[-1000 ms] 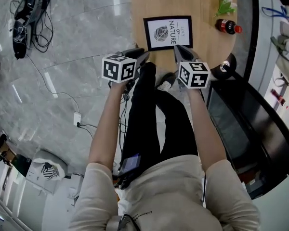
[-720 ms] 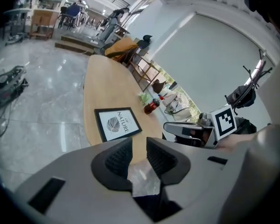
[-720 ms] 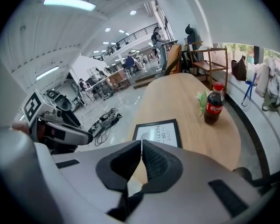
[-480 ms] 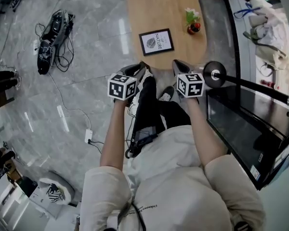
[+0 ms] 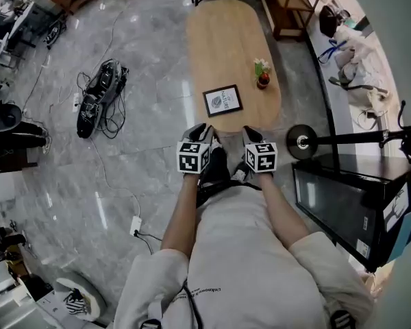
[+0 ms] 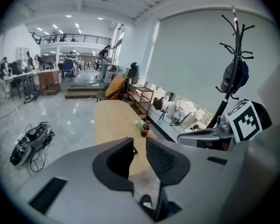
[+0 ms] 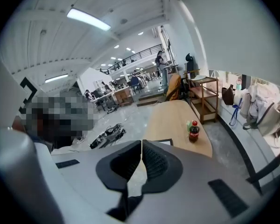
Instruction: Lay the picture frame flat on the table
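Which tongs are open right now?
The left tongs: their jaws stand apart with a gap, nothing held between them. The right tongs have their jaws closed together.

one picture frame [image 5: 222, 101], one wooden table [image 5: 219, 40], one cola bottle [image 5: 263, 81], one small plant [image 5: 261, 66], two grippers, left gripper [image 5: 201, 131], right gripper [image 5: 251, 133]

The picture frame [image 5: 222, 101] lay flat on the table's [image 5: 226, 40] near end, a bottle [image 5: 263, 81] behind it to the right (a plant [image 5: 261, 66] just beside that). Cables [image 5: 99, 98] lay on the floor [image 5: 151, 60] well left. The left gripper [image 5: 203, 129] and right gripper [image 5: 250, 131] sat side by side before the table.
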Tool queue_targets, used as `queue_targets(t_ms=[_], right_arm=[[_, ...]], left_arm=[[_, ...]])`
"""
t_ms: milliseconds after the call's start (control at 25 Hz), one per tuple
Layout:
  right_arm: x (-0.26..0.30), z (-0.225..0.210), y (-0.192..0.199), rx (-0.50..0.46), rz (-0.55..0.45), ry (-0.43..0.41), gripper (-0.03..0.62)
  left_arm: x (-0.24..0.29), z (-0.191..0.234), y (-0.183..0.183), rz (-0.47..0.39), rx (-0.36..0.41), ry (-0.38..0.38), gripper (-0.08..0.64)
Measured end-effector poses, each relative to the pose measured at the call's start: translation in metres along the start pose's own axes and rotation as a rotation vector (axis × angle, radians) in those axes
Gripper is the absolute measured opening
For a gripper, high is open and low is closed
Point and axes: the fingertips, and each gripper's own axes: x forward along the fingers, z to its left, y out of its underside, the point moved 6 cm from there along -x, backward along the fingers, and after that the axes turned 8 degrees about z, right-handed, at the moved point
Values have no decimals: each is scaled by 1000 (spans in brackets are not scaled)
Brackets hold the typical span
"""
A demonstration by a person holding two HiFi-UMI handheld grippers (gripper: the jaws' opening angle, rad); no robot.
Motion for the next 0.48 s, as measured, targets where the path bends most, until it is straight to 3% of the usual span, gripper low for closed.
queue_targets(t_ms=[480], right_arm=[[-10, -2, -20, -30, -52, -38, 35]], left_arm=[[8, -19, -3, 21, 67, 41, 23]])
